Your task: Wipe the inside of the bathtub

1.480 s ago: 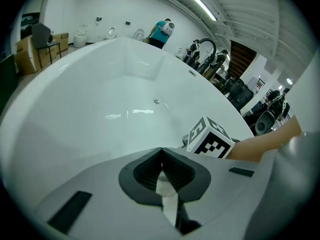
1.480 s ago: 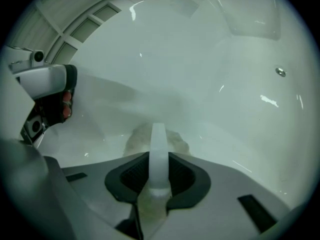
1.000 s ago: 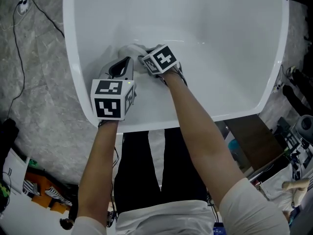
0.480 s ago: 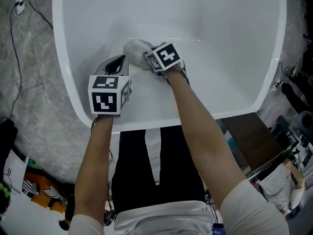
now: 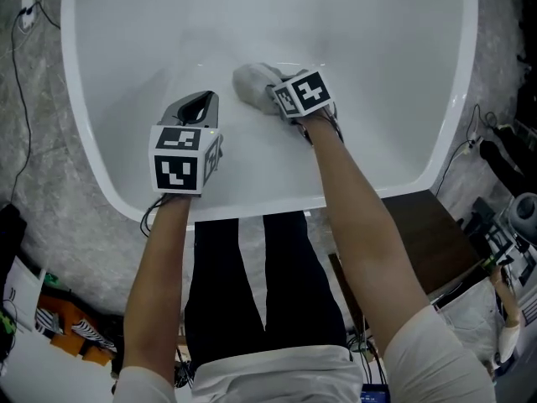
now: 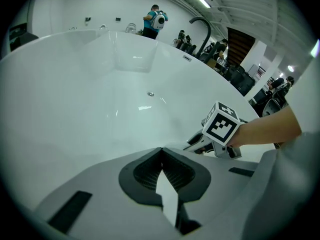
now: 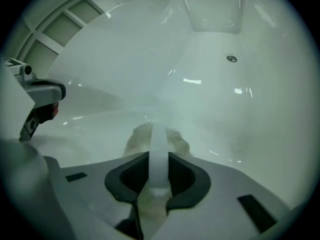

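Holding a pale cloth [image 7: 177, 143], right gripper [image 7: 152, 130] sits inside bathtub [image 5: 386, 65].

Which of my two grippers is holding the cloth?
The right gripper: its fingers are shut on the pale cloth, pressed against the bathtub. The left gripper has its fingers together on nothing.

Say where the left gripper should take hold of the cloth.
Probably best to take the loose bunched end of the cloth that sticks out past the right gripper, which is shut on it. Bring the left gripper in from its own side, low along the bathtub wall; that end is free.
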`<state>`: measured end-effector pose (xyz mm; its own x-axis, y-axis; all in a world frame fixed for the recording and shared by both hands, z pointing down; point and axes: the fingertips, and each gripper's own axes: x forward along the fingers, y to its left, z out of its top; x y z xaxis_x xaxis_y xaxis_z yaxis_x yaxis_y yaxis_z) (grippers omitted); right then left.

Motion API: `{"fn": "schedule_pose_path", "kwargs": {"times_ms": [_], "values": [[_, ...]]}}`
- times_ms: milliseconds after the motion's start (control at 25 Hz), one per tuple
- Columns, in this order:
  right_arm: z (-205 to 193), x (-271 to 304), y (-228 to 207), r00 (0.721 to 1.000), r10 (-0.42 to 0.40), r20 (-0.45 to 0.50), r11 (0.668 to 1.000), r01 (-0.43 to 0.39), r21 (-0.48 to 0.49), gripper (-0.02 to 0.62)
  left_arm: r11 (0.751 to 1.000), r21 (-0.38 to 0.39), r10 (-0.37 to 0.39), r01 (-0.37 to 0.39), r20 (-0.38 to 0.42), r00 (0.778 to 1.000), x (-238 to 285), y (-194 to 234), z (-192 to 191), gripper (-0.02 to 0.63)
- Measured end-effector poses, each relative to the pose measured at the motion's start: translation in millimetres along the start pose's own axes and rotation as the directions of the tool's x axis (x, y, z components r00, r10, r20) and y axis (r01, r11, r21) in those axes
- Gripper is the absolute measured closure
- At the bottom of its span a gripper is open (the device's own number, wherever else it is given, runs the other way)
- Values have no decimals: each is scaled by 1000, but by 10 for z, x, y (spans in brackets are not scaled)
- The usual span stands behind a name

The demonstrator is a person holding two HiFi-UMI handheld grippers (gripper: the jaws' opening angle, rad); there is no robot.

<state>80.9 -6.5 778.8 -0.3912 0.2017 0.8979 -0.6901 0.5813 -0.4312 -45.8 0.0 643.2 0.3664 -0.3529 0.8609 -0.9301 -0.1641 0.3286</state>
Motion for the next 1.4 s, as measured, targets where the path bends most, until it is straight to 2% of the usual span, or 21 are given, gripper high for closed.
{"fn": "schedule_pose_path", "kwargs": {"times_ms": [400,760,960,1400], "values": [[-394,-368,-749,998,-58,-19,998,58,8,495,999,38,-9,9,1,1000,295,-642,159,594],[-719,-568,-1315,989,-121,-80,993,122,3,495,999,49,3,-3,0,1000,571,-1015,260,594],[-778,-641,-1387,982,-158,-104,987,160,17,495,999,51,4,-4,6,1000,583,-1074,309,594],[-775,-583,-1541,978,-180,-102,981,186,59,495,995,97,13,-12,-6,1000,617,-1044,354,594]]}}
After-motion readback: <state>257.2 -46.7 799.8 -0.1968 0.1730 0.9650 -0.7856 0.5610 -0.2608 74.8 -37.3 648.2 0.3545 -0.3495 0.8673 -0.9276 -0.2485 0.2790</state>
